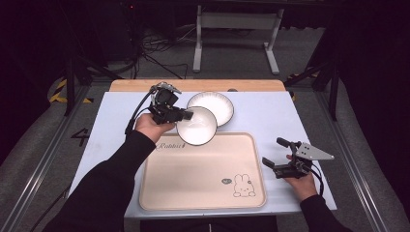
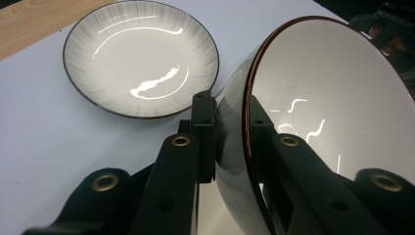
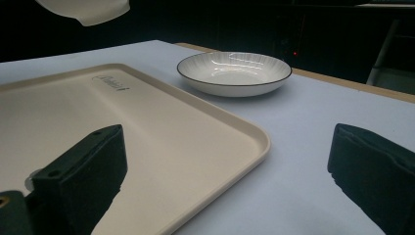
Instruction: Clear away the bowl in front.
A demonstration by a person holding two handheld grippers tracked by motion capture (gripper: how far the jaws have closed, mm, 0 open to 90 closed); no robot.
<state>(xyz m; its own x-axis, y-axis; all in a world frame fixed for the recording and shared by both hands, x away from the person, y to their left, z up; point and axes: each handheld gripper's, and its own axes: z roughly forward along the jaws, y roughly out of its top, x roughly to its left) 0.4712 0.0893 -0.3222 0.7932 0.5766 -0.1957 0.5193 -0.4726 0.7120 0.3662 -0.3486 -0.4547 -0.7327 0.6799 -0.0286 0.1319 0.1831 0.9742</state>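
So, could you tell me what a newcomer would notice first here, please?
The white bowl stands out: the left gripper holds it by its rim, lifted above the far edge of the beige tray. Behind it, a ribbed plate lies on the table, while the right gripper waits open beside the tray.

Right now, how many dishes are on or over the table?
2. A white bowl is held up by its rim in the left gripper, over the tray's far edge. A ribbed plate sits on the table just beyond it.
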